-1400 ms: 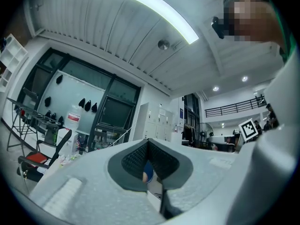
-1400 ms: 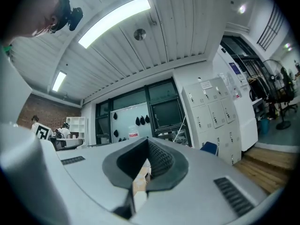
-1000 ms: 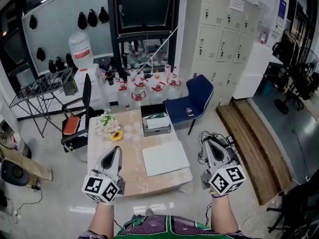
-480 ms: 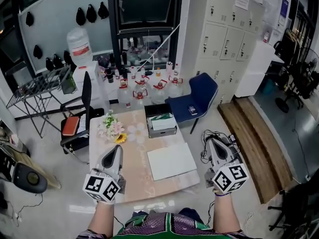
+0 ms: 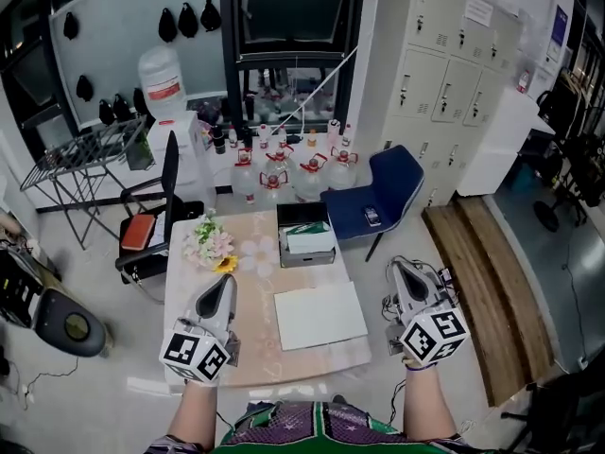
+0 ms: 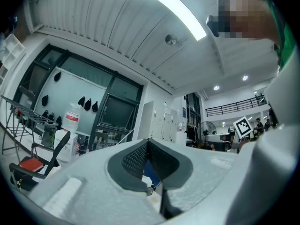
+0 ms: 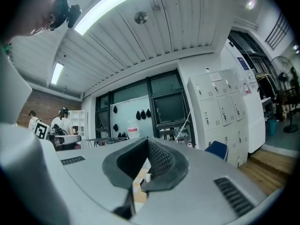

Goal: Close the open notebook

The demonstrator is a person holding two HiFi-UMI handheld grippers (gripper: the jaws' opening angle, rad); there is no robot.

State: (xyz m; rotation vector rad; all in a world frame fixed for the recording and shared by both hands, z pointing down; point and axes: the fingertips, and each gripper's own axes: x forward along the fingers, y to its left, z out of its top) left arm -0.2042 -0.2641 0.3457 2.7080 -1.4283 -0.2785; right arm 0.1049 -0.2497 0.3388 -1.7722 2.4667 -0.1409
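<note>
Head view, approach stage. Notebook (image 5: 319, 316) flat on the table (image 5: 253, 296), white face up, toward the near edge at 4 o'clock of the tabletop's middle; fold line too faint to make out. Left gripper (image 5: 223, 284) at 9 o'clock of it, above the table; right gripper (image 5: 399, 270) at 3 o'clock, off the table's side. Both clenched, nothing held, neither touching the pages. Flanking placement probably to leave either side free for lifting a leaf. Box (image 5: 306, 239) at 12 o'clock and flowers (image 5: 210, 244) at 11 o'clock, well apart, likely no obstacle.
</note>
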